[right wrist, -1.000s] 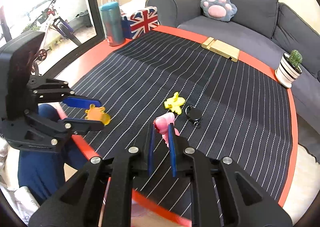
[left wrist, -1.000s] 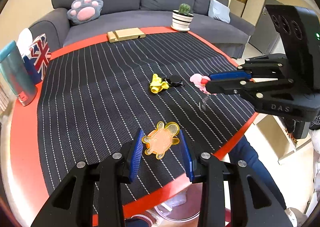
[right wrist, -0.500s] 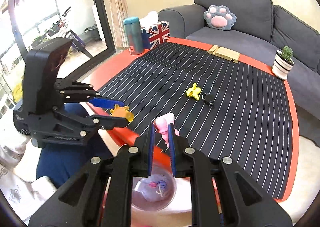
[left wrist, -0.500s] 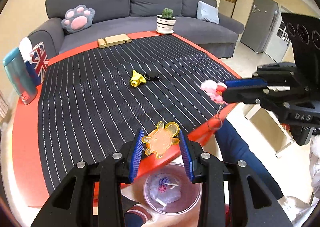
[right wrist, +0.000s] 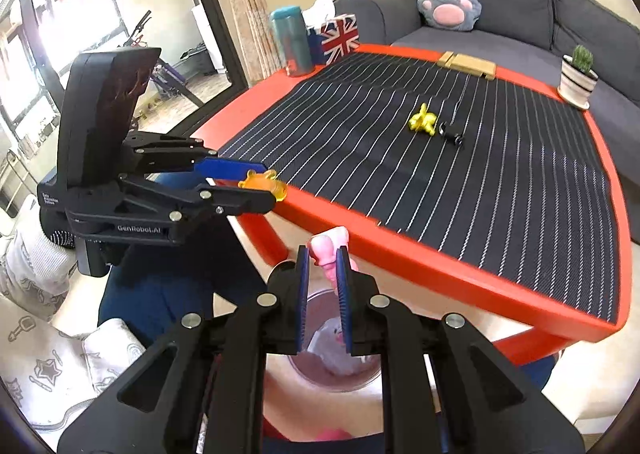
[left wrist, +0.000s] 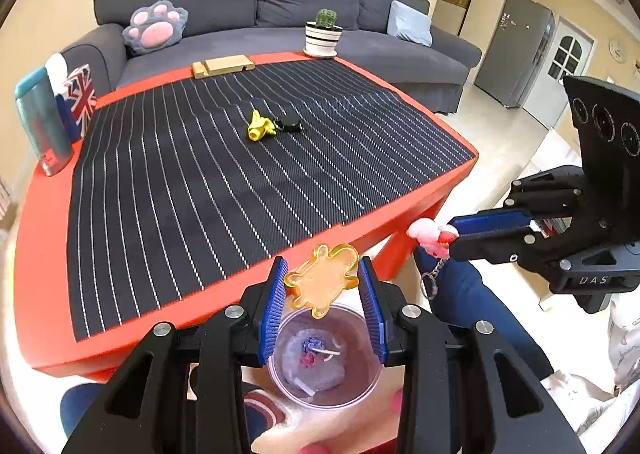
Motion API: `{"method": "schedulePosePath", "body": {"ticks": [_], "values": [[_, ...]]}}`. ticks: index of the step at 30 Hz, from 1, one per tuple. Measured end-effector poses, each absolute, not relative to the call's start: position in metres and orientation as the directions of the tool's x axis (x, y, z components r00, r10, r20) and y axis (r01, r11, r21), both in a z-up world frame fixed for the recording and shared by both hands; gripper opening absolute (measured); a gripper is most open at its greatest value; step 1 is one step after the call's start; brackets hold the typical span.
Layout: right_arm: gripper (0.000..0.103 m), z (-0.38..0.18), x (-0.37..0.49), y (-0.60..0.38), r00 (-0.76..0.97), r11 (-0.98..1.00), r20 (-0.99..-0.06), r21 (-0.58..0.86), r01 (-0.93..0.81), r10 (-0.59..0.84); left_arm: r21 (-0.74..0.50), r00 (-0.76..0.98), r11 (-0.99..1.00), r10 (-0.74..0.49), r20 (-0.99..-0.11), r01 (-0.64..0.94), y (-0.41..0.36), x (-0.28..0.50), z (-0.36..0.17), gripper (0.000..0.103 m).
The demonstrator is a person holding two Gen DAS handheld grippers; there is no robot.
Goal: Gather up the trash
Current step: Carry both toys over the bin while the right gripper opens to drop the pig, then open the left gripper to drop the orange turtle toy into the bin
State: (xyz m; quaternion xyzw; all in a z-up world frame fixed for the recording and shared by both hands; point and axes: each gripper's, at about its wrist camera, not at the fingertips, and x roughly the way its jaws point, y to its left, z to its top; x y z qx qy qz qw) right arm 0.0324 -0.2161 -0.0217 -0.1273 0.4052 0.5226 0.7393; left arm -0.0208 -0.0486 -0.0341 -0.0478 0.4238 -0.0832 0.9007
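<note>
Both grippers had carried their catches off the bench: left gripper [left wrist: 322, 296] pinched the light, stiff orange turtle [left wrist: 322, 281] edgewise, right gripper [right wrist: 322, 296] clamped the soft pink toy [right wrist: 330, 254] over the bin [left wrist: 324, 358].

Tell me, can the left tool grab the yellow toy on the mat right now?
Probably not. The left tool is shut on the orange turtle, off the table's near edge above the bin; the yellow toy lies mid-mat.
</note>
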Motion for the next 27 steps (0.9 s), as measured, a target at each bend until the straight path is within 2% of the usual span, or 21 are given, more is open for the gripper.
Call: {"method": "schedulePosePath", "body": {"ticks": [11, 14, 15, 16, 18, 19, 21, 27], "values": [[0.013, -0.034, 0.024, -0.212, 0.076, 0.394, -0.741, 0.265, -0.880, 0.667, -0.168, 0.624, 0.980, -0.197, -0.756, 0.106, -0.047, -0.028, -0.037, 0.036], [0.016, -0.035, 0.025, -0.212, 0.082, 0.402, -0.740, 0.266, -0.876, 0.668, -0.168, 0.625, 0.980, -0.199, -0.755, 0.109, -0.047, -0.027, -0.036, 0.036], [0.027, -0.034, 0.026, -0.213, 0.090, 0.410, -0.737, 0.266, -0.873, 0.670, -0.169, 0.624, 0.980, -0.200, -0.755, 0.110, -0.047, -0.027, -0.036, 0.036], [0.049, -0.033, 0.027, -0.214, 0.110, 0.425, -0.734, 0.258, -0.868, 0.670, -0.169, 0.624, 0.979, -0.201, -0.755, 0.110, -0.048, -0.027, -0.036, 0.036], [0.075, -0.030, 0.030, -0.219, 0.142, 0.452, -0.716, 0.262, -0.853, 0.683, -0.169, 0.621, 0.979, -0.202, -0.757, 0.113, -0.048, -0.027, -0.037, 0.036], [0.083, -0.029, 0.032, -0.221, 0.151, 0.463, -0.710, 0.269, -0.845, 0.688, -0.169, 0.620, 0.979, -0.203, -0.758, 0.113, -0.048, -0.028, -0.037, 0.036], [0.090, -0.026, 0.035, -0.224, 0.187, 0.495, -0.710, 0.254, -0.831, 0.679, -0.172, 0.617, 0.979, -0.205, -0.760, 0.114, -0.048, -0.028, -0.038, 0.036], [0.092, -0.023, 0.038, -0.225, 0.221, 0.525, -0.720, 0.227, -0.820, 0.657, -0.175, 0.610, 0.976, -0.216, -0.762, 0.127, -0.052, -0.028, -0.039, 0.036]]}}
